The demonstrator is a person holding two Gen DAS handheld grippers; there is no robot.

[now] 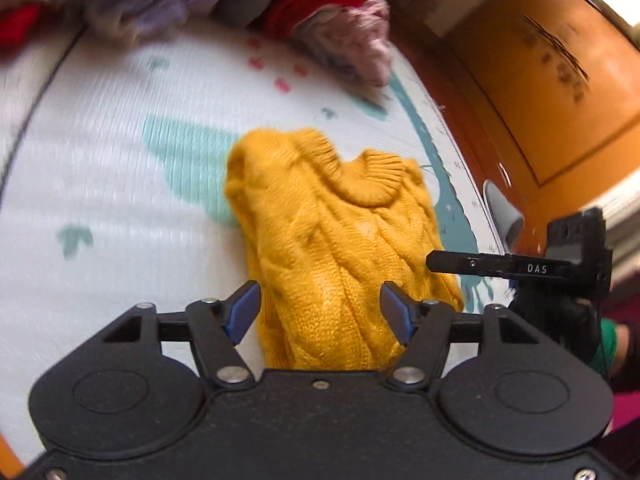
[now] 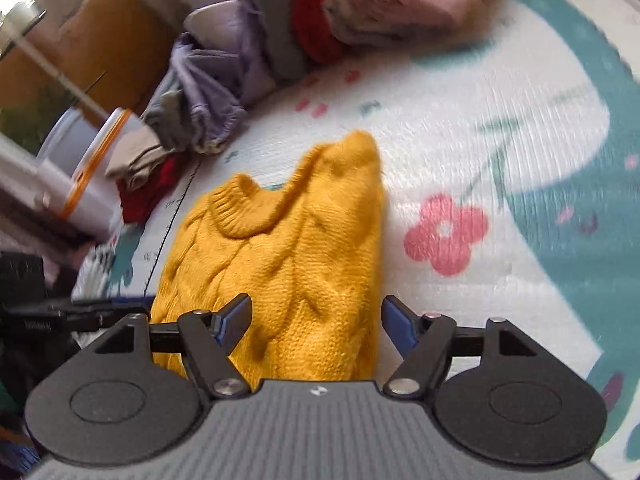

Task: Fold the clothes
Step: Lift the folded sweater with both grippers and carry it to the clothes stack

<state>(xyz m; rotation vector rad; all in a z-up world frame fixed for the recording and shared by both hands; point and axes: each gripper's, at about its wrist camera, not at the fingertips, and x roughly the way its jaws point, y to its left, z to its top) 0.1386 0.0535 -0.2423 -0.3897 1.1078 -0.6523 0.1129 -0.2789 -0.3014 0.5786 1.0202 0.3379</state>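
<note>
Left wrist view: the left gripper [image 1: 320,316] stands with jaws wide over the near end of a mustard cable-knit sweater [image 1: 340,236], which lies on a white play mat [image 1: 100,168] printed in teal and pink. The blue pads [image 1: 244,312] flank the knit without pressing it. The sweater's long axis runs straight away from the gripper, ribbed collar at the far end. The right gripper's finger [image 1: 492,268] reaches in from the right, just beside the sweater's right edge.

Right wrist view: the right gripper [image 2: 316,320] is likewise spread wide, nothing clamped, poised over the same sweater [image 2: 280,248], whose body lies ahead and slightly left, collar pointing away. A heap of unfolded clothes [image 2: 280,40] waits well beyond. Both grippers appear about equally near the hem end, so the next fold likely starts there.
</note>
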